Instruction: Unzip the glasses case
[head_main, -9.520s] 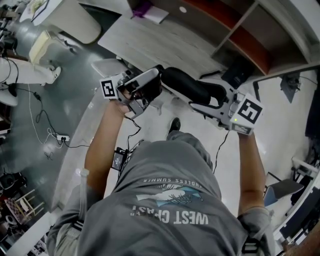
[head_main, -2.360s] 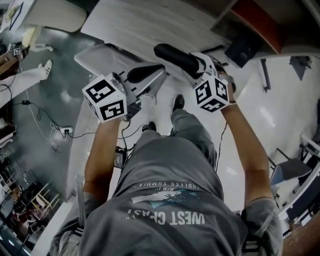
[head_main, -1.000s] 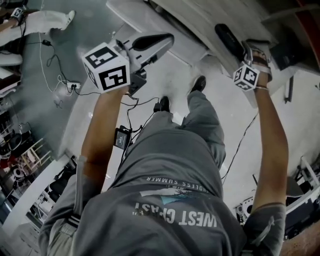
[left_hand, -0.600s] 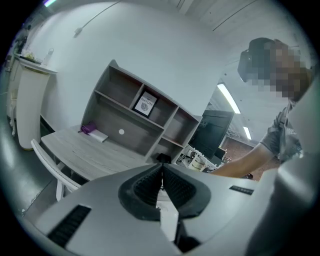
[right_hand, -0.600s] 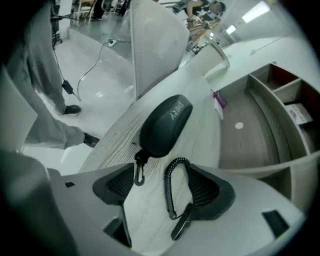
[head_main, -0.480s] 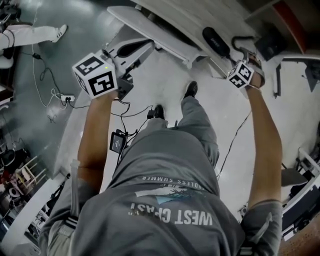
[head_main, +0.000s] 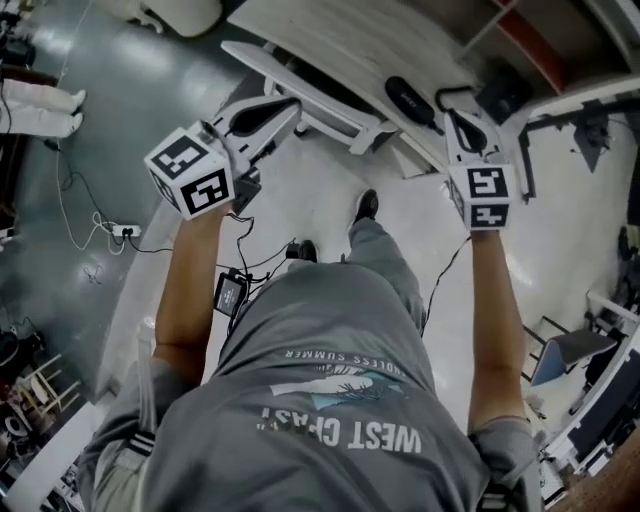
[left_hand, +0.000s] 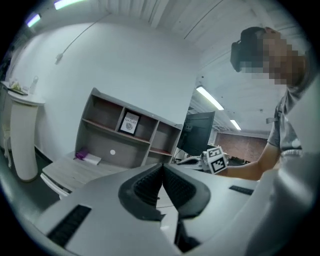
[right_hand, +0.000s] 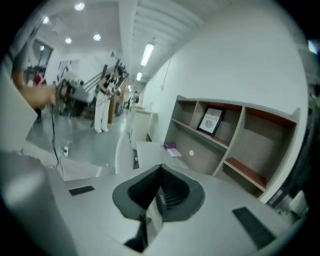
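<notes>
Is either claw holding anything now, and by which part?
Nothing is held. The left claw is shut and empty; the right claw has just closed on nothing. The black oval glasses case lies on the pale desk.

The right gripper (right_hand: 160, 175) has just closed its jaws, which meet on nothing, and beyond the fingertips stands an open shelf unit (right_hand: 250, 150) holding a framed picture (right_hand: 210, 121) above a pale desk (right_hand: 150, 154) bearing a purple object (right_hand: 171, 147).

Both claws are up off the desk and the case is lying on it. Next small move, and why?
Probably open the right claw and lower it to the glasses case. That claw has just closed on nothing, the left claw is shut and empty too, and the case lies alone on the desk. Zip state unreadable.
</notes>
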